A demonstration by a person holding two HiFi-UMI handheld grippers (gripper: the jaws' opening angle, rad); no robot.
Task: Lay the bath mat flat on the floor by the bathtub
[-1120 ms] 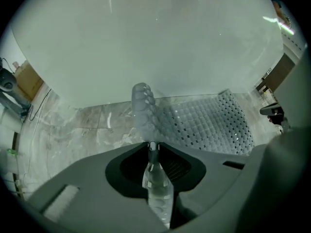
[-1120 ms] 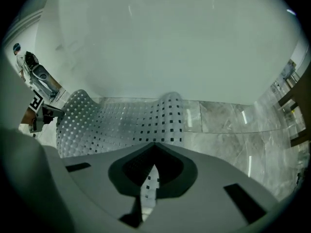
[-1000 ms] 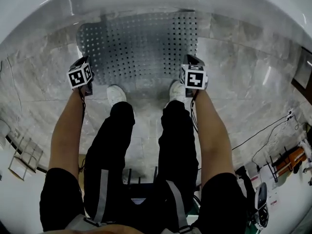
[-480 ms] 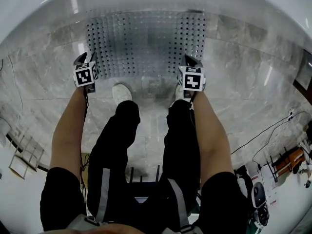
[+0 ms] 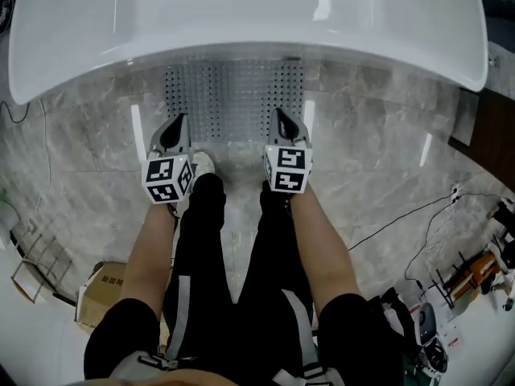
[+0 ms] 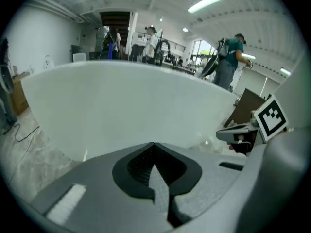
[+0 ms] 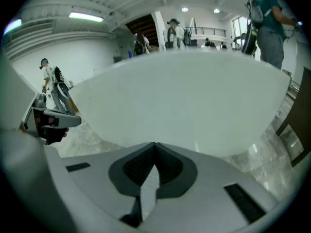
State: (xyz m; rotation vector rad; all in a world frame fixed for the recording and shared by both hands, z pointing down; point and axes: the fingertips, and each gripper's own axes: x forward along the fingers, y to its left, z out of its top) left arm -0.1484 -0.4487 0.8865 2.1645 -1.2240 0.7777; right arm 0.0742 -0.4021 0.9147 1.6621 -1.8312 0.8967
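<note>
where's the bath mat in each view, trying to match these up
Head view: the bath mat sits top centre, just below the bathtub.
Left gripper view: not in it; the gripper's own body covers the lower picture.
Right gripper view: not in it, same reason.
Shared landmark: the white bathtub, mid-frame in both gripper views.

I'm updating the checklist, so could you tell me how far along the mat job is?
Done, it looks: the bath mat lies flat on the floor beside the bathtub. In hand: nothing; the left gripper, its jaws just closed, and the right gripper are both shut and empty, over the mat's near edge. Left: nothing visible.
</note>
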